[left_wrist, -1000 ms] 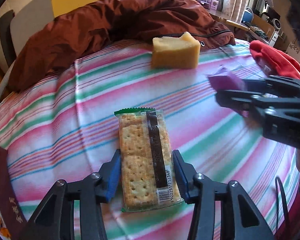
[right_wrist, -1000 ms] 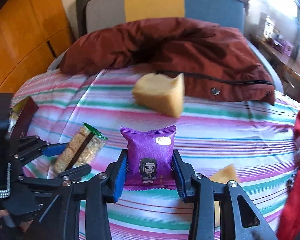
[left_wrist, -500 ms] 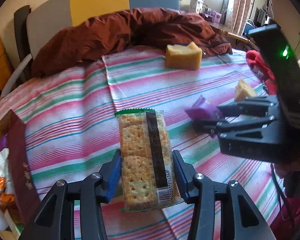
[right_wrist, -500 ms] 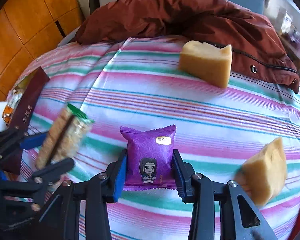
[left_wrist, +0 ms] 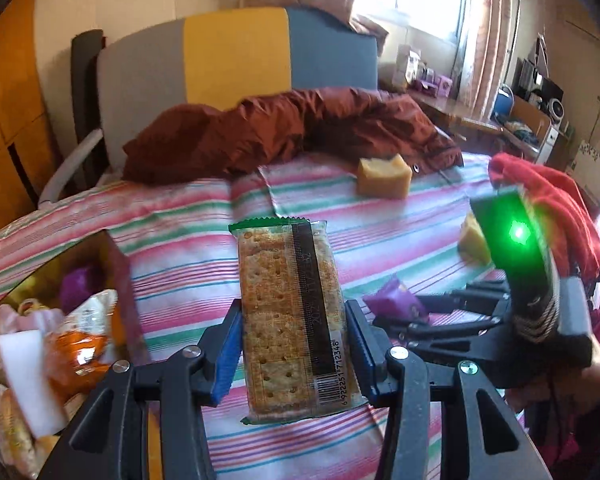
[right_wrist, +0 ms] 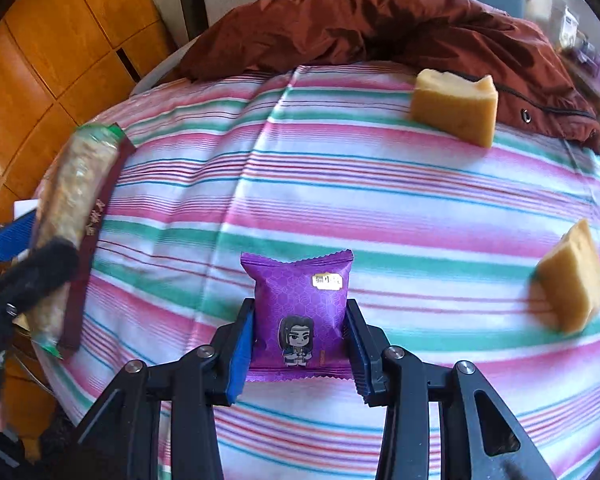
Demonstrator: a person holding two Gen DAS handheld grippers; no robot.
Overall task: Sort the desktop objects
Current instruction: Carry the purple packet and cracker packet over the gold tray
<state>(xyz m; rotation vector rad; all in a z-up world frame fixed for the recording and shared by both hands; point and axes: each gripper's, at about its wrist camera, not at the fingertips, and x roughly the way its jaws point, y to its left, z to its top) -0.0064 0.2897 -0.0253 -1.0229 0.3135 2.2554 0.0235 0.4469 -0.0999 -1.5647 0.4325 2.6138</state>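
At far left of the left wrist view we see an open maroon box [left_wrist: 118,280] resting on the striped cloth [left_wrist: 188,240]; it holds assorted snack packets, among them an orange packet [left_wrist: 76,356] and a white block [left_wrist: 28,376]. At centre, our left gripper [left_wrist: 294,354] is clamped on a cracker pack [left_wrist: 292,312], its blue pads pressing both long sides; the pack is held clear of the cloth, green-sealed end away from us. To its right, our right gripper [left_wrist: 404,316] carries a purple snack packet [left_wrist: 396,300]; a green light glows on its body. Behind it lie a yellow sponge block [left_wrist: 384,176] and a second sponge piece [left_wrist: 474,240], just beside a red garment [left_wrist: 548,200]. A brown jacket [left_wrist: 292,128] lies along the far edge of the cloth.

In the right wrist view, the cracker pack [right_wrist: 72,216] appears at left, above the box wall [right_wrist: 96,248]. At centre, our right gripper [right_wrist: 300,350] grips the purple snack packet [right_wrist: 300,308] by both sides, above the striped cloth [right_wrist: 380,200]. To the right, the larger sponge block [right_wrist: 454,108] rests touching the jacket [right_wrist: 380,28]; the smaller piece [right_wrist: 572,276] lies well apart from it.
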